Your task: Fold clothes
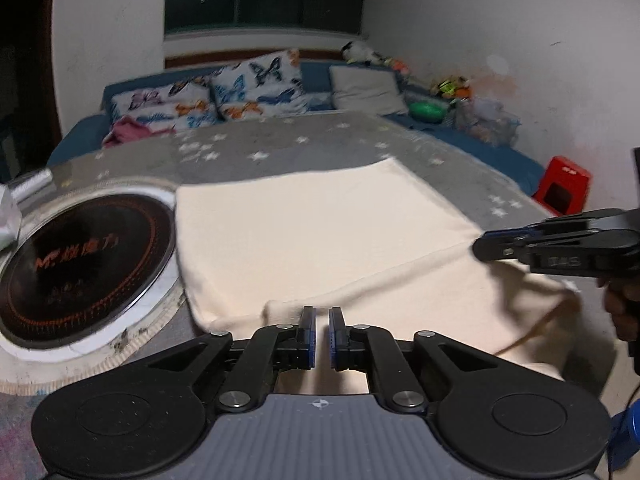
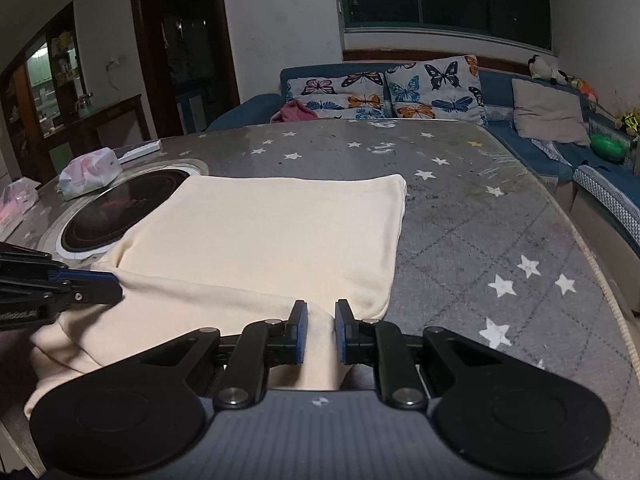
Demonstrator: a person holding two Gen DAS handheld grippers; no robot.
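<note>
Cream garment [image 2: 260, 232], cooktop [image 1: 84, 268] lettering blurred, unreadable

The right gripper [image 2: 321, 330] pinches the near fold of a cream garment [image 2: 264, 224] spread on the star-patterned bench [image 2: 480, 216].

Home living room — blue sofa [image 2: 520, 120], butterfly cushions [image 2: 436, 88], dining table [image 2: 480, 240].

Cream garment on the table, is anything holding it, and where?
Both grippers: the left gripper pinches the cream garment at its near left edge, the right gripper at its near right edge.
</note>
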